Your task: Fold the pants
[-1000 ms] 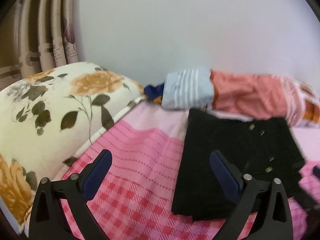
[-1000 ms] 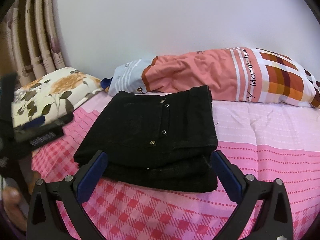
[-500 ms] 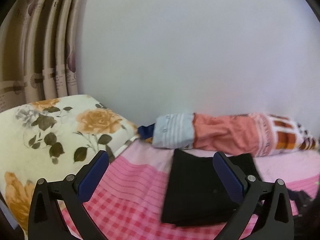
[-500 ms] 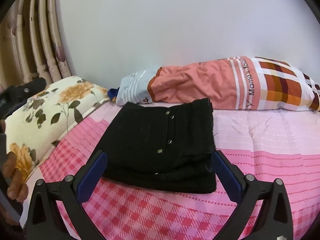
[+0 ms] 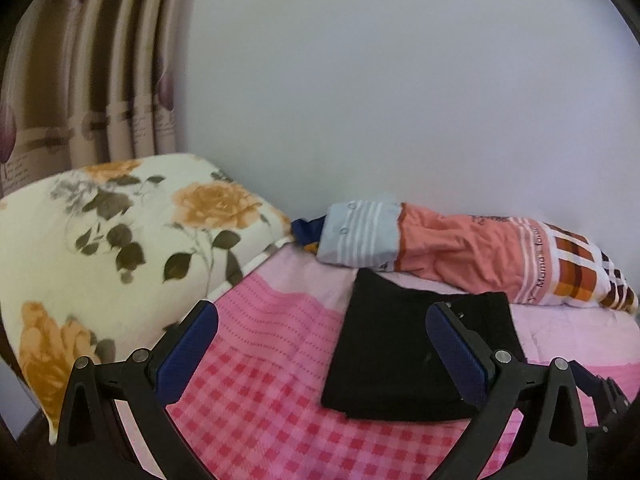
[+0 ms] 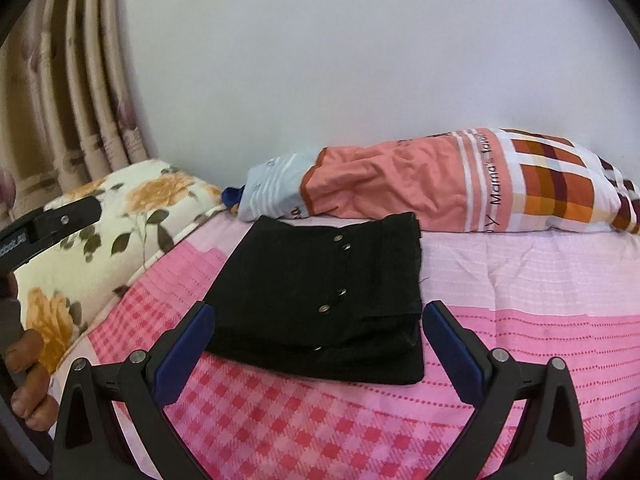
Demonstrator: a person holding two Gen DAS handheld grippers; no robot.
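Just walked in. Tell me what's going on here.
A person holds tongs in each hand over a bed. The black pants lie folded in a neat stack on the pink sheet, near a peach pillow and a floral pillow. The left tongs and right tongs are both open, holding nothing, and clear of the pants. The folding looks done.
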